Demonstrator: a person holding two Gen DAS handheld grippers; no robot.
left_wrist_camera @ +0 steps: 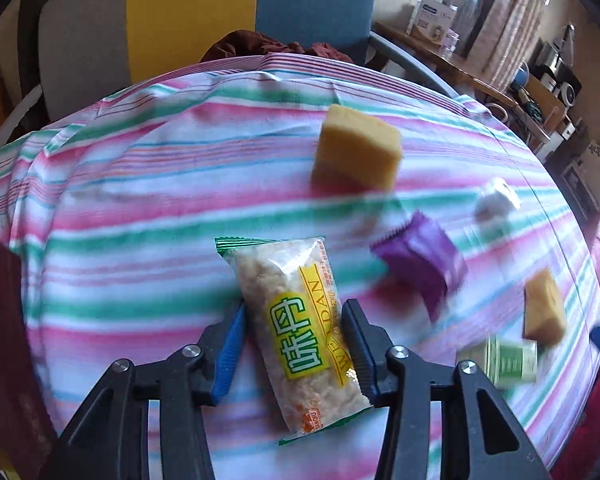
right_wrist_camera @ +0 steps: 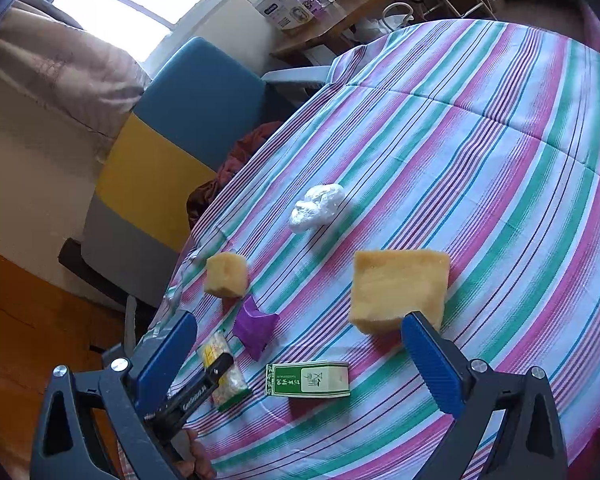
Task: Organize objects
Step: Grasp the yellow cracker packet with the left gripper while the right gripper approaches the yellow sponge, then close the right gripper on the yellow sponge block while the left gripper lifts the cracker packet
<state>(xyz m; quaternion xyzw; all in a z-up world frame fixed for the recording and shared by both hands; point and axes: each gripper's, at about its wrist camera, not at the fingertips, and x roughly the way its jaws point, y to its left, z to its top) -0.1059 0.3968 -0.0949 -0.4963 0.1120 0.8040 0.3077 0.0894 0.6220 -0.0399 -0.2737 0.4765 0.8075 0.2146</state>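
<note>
A clear snack packet (left_wrist_camera: 300, 320) with a yellow label sits between the fingers of my left gripper (left_wrist_camera: 296, 308), which is shut on it just above the striped tablecloth (left_wrist_camera: 140, 240). It stays sharp while the table blurs. The right wrist view shows that packet (right_wrist_camera: 224, 372) and the left gripper (right_wrist_camera: 212, 380) at lower left. My right gripper (right_wrist_camera: 296, 320) hovers open with nothing gripped. A green and white box (right_wrist_camera: 308, 380) lies below it. A large yellow sponge (right_wrist_camera: 400, 288) is by its right fingertip. A smaller sponge (right_wrist_camera: 226, 274), a purple packet (right_wrist_camera: 256, 326) and a white crumpled wad (right_wrist_camera: 318, 208) lie beyond.
A chair (right_wrist_camera: 188, 120) with a blue, yellow and grey back stands against the far table edge, dark red cloth (right_wrist_camera: 236, 160) on its seat. A wooden shelf (right_wrist_camera: 340, 20) with boxes is behind it. A hand (right_wrist_camera: 196, 460) shows at the bottom edge.
</note>
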